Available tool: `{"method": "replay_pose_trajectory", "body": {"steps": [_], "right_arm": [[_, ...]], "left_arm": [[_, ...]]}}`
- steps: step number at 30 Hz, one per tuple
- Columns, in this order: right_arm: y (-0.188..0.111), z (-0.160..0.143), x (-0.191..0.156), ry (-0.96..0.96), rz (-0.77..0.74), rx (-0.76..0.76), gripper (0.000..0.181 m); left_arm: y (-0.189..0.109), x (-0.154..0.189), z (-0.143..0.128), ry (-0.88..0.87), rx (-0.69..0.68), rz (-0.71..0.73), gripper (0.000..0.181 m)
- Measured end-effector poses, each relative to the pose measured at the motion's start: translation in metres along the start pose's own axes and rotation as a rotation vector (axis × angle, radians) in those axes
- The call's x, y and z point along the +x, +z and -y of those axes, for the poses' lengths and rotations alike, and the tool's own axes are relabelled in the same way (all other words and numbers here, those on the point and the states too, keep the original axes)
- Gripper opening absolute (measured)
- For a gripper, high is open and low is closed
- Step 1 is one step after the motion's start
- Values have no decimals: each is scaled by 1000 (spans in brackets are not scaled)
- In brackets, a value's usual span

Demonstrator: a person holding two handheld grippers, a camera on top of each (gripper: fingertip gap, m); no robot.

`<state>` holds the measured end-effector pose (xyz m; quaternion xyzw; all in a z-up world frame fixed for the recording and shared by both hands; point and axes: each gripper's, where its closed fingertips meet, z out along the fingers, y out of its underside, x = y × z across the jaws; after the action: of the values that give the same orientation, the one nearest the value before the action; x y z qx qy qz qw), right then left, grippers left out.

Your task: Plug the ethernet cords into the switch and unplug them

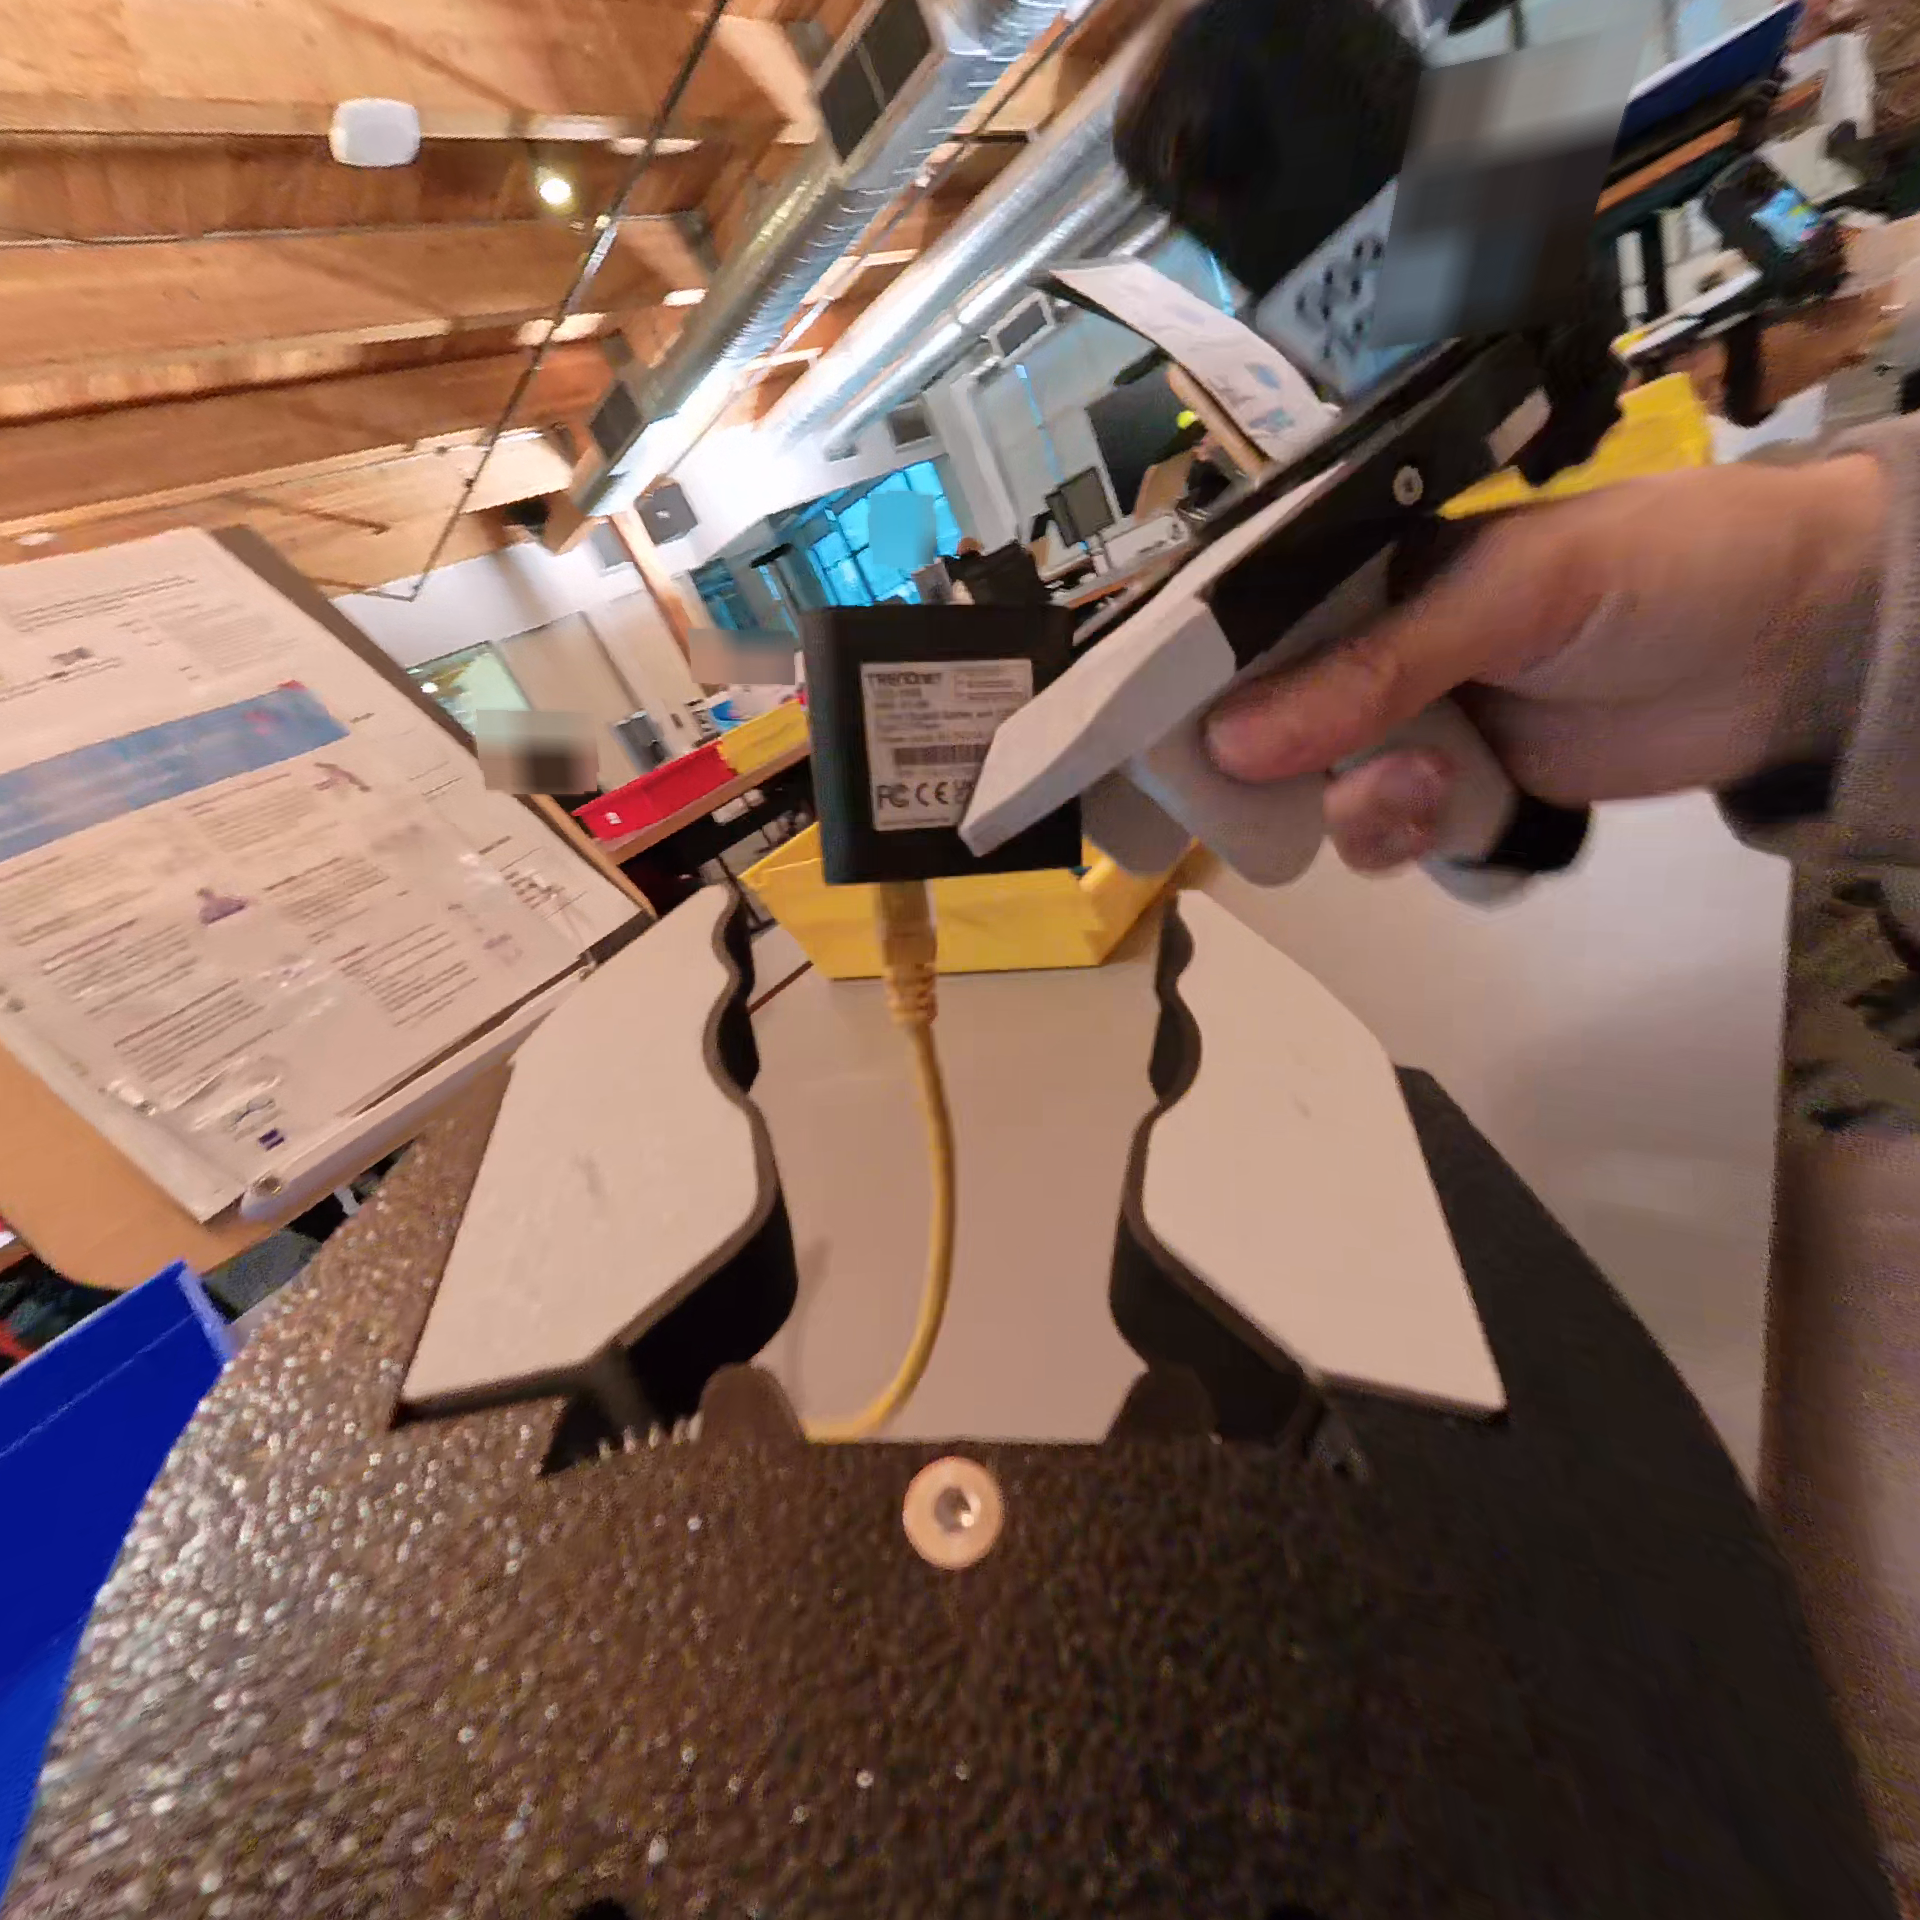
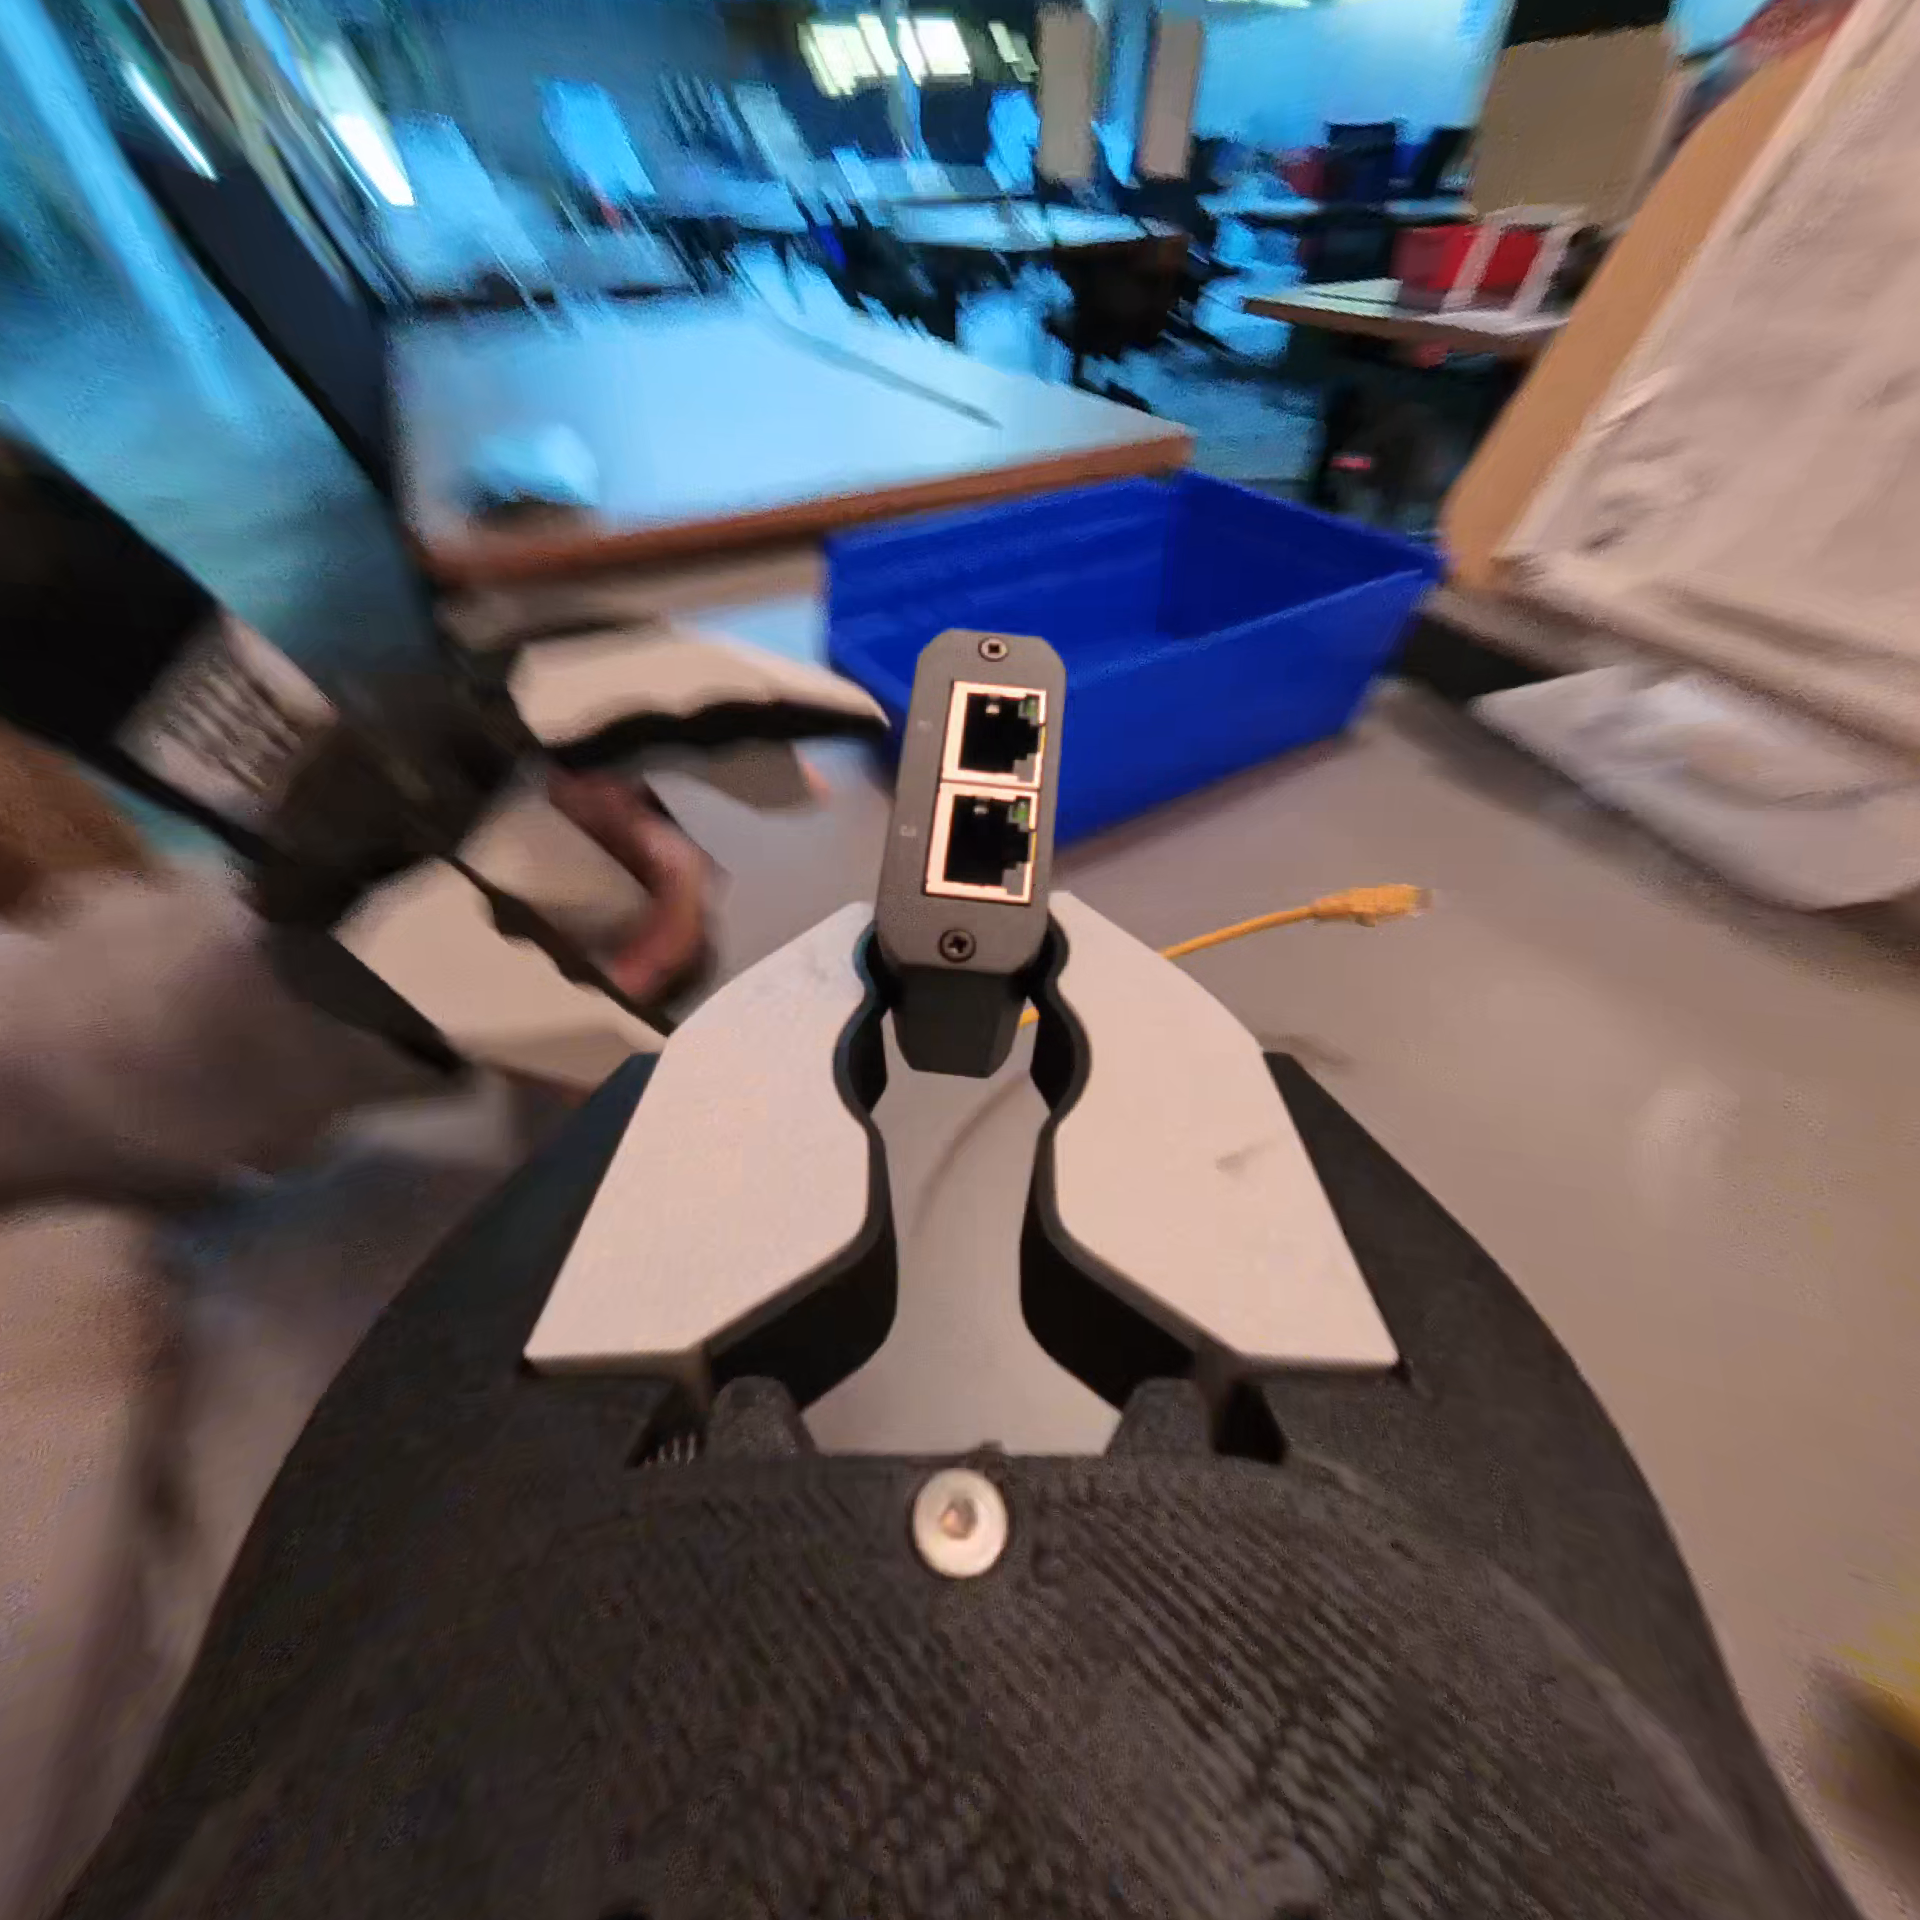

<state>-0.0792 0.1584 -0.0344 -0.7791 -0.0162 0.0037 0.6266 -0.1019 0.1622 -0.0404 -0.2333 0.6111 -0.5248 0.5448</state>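
Observation:
My right gripper [image 2: 961, 945] is shut on a small black switch [image 2: 977, 790] and holds it upright above the grey table [image 2: 1507, 1195]. Two empty ports face this camera. In the left wrist view the switch [image 1: 935, 748] shows its labelled side, clamped in the right gripper [image 1: 1049, 821], which a hand holds. A yellow ethernet cord [image 1: 935, 1143] is plugged into the switch's lower end and hangs down. My left gripper [image 1: 951, 925] is open, with its fingers on either side of the plug [image 1: 909, 940], not touching it. The cord's free end [image 2: 1366, 902] lies on the table.
A yellow bin [image 1: 997, 935] stands behind the switch, with a red bin [image 1: 655, 795] farther back. A blue bin [image 2: 1143, 623] sits on the table and shows at the lower left of the left wrist view [image 1: 83, 1507]. Printed sheets on a board [image 1: 260, 831] lean at left. White plastic wrapping [image 2: 1714, 623] is at right. Left and right tips are no more than a few centimetres apart.

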Motion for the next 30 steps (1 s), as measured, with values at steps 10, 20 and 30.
{"method": "replay_pose_trajectory", "body": {"steps": [10, 20, 30], "right_arm": [[-12, -10, 24, -1086, -592, -557, 24], [18, -24, -2, -1197, -544, -582, 24], [6, -21, 10, -814, -443, -395, 56]], "left_arm": [[-3, -13, 23, -422, -242, -43, 77], [4, 9, -20, -541, -442, -73, 69], [-6, -13, -10, -498, -337, -110, 63]]}}
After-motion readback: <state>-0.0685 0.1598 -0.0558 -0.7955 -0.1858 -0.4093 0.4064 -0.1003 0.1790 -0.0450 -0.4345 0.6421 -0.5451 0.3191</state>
